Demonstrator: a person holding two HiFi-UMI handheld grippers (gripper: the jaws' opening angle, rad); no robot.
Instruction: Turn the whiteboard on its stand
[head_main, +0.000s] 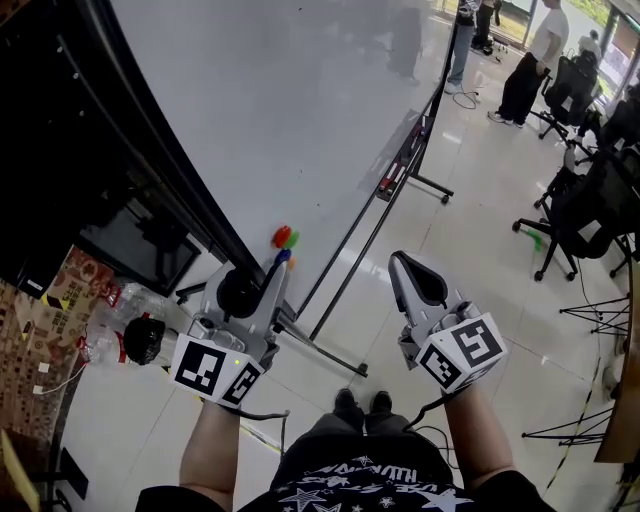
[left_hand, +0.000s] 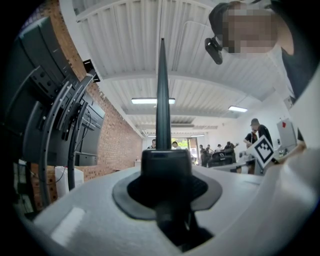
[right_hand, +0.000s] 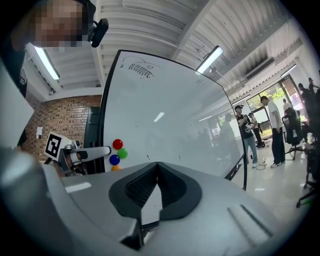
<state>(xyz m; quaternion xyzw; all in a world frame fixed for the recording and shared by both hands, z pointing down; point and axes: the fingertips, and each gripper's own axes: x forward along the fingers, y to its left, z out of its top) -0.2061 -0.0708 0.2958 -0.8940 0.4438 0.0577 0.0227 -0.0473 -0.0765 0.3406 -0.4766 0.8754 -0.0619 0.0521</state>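
Left tongs (head_main: 265, 280) clamp the whiteboard (head_main: 300, 110) edge; right tongs (head_main: 402, 262) seem closed, empty.

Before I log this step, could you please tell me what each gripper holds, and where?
The left gripper clamps the large white whiteboard by its black frame edge; the right gripper holds nothing.

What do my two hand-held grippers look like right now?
Both the left hand-held gripper and right hand-held gripper have light grey shells with black ribbed pads, a white cube with black square markers, and a black cable trailing back. Shirt: black, white stars.
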